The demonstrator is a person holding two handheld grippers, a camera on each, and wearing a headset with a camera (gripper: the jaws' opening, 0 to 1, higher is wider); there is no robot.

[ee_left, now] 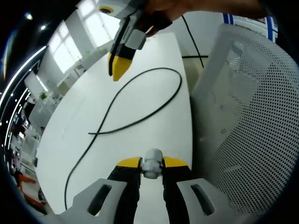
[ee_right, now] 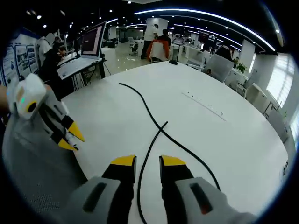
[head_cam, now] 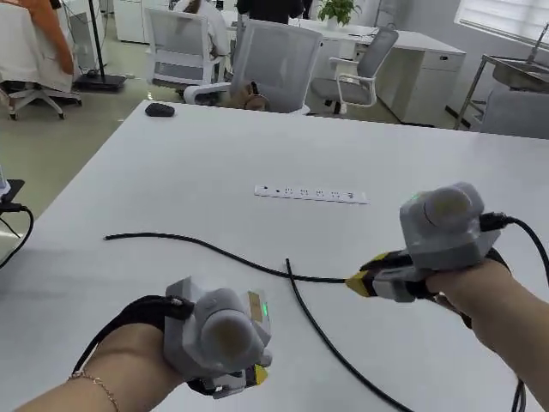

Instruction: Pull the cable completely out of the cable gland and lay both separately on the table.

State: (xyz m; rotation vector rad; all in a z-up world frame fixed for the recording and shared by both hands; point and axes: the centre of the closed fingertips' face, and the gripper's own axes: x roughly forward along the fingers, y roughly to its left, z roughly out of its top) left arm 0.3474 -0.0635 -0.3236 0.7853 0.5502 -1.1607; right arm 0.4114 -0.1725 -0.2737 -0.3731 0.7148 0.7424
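Observation:
A long black cable (head_cam: 214,249) lies loose on the white table (head_cam: 171,172), crossing over itself near the middle. My left gripper (ee_left: 152,164) is shut on a small grey-white cable gland (ee_left: 152,157); no cable comes out of the gland. In the head view this gripper (head_cam: 257,376) hangs low near the table's front edge. My right gripper (ee_right: 148,161) is open, and the cable (ee_right: 140,102) runs between its yellow jaws with a gap on each side. In the head view its tips (head_cam: 356,281) meet the cable's right end. The left gripper view shows the right gripper (ee_left: 117,65) above the cable (ee_left: 140,119).
A white power strip (head_cam: 310,194) lies flat at the table's middle and a black mouse (head_cam: 159,109) near the far left corner. Office chairs (head_cam: 270,64) stand behind the table. A grey mesh chair back (ee_left: 252,116) is close beside the left gripper.

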